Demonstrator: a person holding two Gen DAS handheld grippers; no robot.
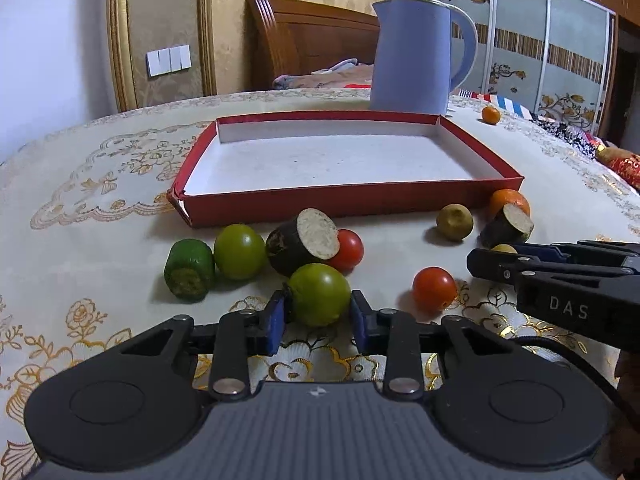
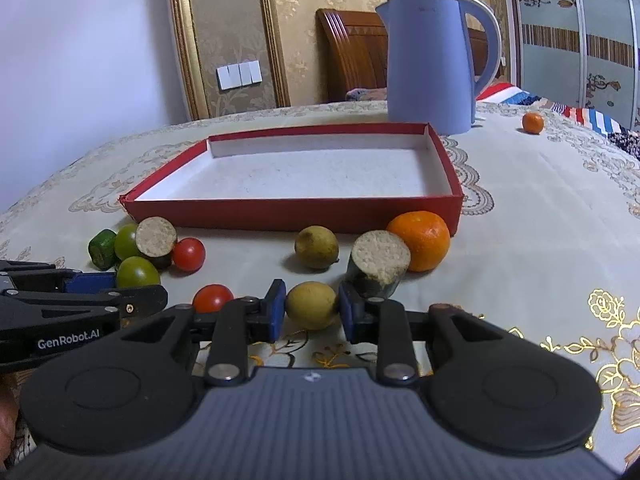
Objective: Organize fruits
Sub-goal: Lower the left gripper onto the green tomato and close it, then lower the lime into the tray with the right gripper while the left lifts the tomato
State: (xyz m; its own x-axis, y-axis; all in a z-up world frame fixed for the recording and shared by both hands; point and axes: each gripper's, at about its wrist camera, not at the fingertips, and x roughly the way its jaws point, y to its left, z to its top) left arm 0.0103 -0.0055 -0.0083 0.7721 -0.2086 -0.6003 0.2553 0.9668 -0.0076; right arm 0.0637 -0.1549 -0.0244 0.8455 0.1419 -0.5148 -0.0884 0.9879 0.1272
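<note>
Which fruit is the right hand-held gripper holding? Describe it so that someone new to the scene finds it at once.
Start at the red tray in front of the blue kettle. On the cloth before its near wall, the right hand-held gripper is shut on a yellow fruit. A duller, olive-yellow fruit lies free behind it, and a cut dark stub stands to its right.

The tablecloth (image 1: 100,200) looks like woven cloth with shiny gold flower stitching. At the centre of the frame, the red tray (image 1: 340,200) seems matt cardboard, its white paper floor lightly speckled. The green tomato (image 1: 319,294) and red tomato (image 1: 434,289) have smooth, glossy skins. The cut stub (image 1: 318,239) shows a rough, grainy face. Upper right, the blue kettle (image 1: 412,52) looks smooth satin plastic. The headboard (image 1: 312,36) is polished wood.
</note>
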